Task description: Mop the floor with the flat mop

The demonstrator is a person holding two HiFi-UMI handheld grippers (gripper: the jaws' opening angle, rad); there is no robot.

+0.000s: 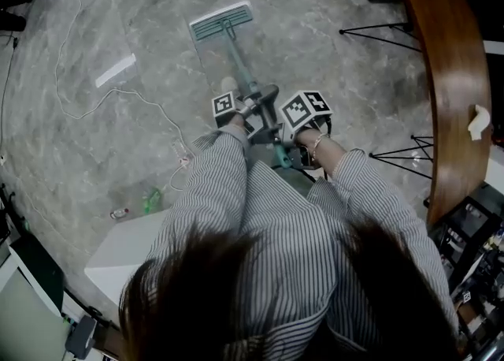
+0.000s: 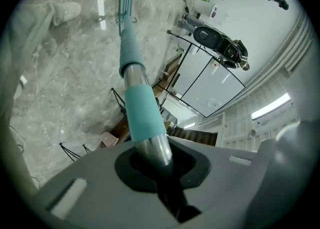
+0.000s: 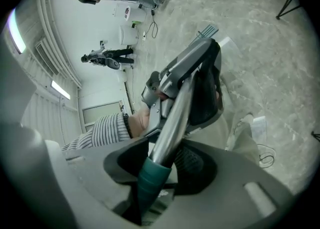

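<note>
A flat mop with a teal head lies flat on the grey marble floor ahead of me. Its handle slopes back up to my two grippers. The left gripper is shut on the handle, lower down the pole. Just behind it, the right gripper is shut on the handle's upper end, where a teal grip sits between its jaws. In the left gripper view the mop head shows far down the pole. The right gripper view looks along the pole at the left gripper.
A curved wooden table on thin black legs stands at the right. A white cable trails over the floor at the left, beside a white strip. A white box sits at my left side. My shoe is near the mop head.
</note>
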